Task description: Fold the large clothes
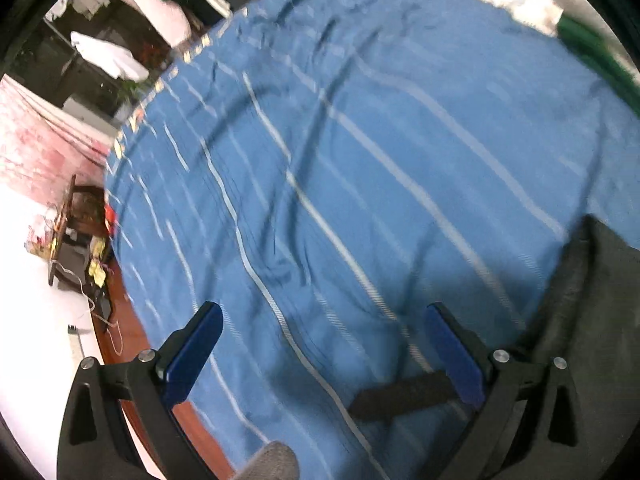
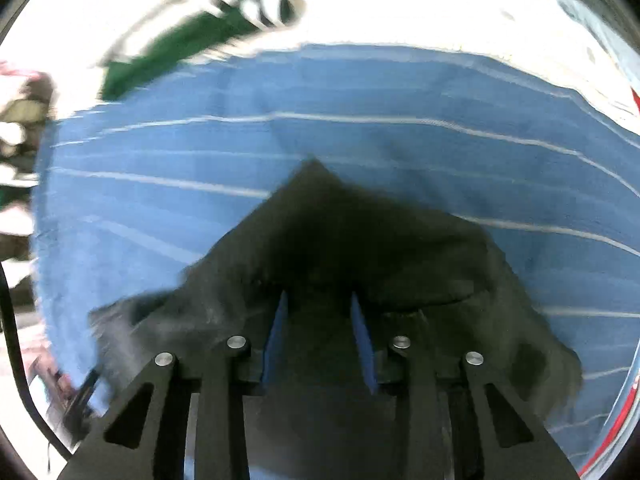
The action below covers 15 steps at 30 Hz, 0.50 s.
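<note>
A dark, nearly black garment (image 2: 360, 248) lies bunched on a blue sheet with pale stripes (image 2: 160, 152). My right gripper (image 2: 320, 300) has its blue pads (image 2: 276, 332) closed in on a fold of this garment and holds it. In the left wrist view, the garment's edge (image 1: 592, 300) shows at the lower right, and a dark strip (image 1: 400, 396) lies between the fingers. My left gripper (image 1: 324, 316) is wide open above the blue sheet (image 1: 360, 140), holding nothing.
The bed's brown wooden edge (image 1: 132, 336) runs along the left, with a cluttered small stand (image 1: 76, 232) and white floor beyond. A green cloth (image 2: 180, 44) lies past the sheet's far edge, also in the left wrist view (image 1: 596, 52). Both views are motion-blurred.
</note>
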{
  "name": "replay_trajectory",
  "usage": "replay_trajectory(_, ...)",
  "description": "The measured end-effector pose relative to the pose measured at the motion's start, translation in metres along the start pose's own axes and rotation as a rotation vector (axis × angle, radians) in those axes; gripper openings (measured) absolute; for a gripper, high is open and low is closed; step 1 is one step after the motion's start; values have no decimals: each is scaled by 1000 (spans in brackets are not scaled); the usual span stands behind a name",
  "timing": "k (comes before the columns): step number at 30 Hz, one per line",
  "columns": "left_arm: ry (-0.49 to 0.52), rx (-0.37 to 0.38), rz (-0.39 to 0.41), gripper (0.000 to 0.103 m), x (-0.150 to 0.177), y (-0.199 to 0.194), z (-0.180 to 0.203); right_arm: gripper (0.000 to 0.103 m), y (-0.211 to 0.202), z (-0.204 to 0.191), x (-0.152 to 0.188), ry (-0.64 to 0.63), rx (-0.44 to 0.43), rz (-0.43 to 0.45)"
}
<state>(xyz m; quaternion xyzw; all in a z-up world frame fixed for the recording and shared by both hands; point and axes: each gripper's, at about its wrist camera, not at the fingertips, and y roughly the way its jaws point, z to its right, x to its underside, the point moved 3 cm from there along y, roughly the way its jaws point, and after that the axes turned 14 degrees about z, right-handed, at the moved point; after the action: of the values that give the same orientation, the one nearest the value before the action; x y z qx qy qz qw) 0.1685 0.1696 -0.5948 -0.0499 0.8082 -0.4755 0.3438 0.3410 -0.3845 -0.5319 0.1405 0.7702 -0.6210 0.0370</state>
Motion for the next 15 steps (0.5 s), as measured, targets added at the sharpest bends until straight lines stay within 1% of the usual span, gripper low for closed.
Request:
replay_trajectory(1,8,10,8,103,-1,-9,4,34,22,0,-4,14,19,-35)
replay_trajectory(3,31,23,32,103,-6,-25,10,34,36,4,-12,38,21,-63)
replay_trajectory(5,50,46,45,103,-7,-42,23,34,25,8,-17,87,23,-109)
replay_trajectory(6,55,61,46,103,-7,-48,29,35,14,6,-18,80,24,-102)
replay_trajectory(7,62,79,44,103,-6,-53,36,37,-5,0,-20,52,12,-62)
replay_trajectory(8,69,94,40,103,-5,-57,45,37,-21,-5,-17,24,-10,-28)
replay_trajectory(9,73,110,39,103,-4,-59,51,37,-32,-12,-13,7,-43,-14)
replay_trajectory(10,80,129,37,103,-1,-62,61,37,-44,-24,-3,-9,-124,-24)
replay_trajectory(11,90,139,34,103,-1,-62,69,37,-46,-34,6,-20,-180,-51)
replay_trajectory(13,109,152,25,103,3,-66,88,37,-38,-57,24,-57,-256,-120)
replay_trajectory(15,114,169,17,103,5,-70,103,37,-16,-71,33,-100,-225,-133)
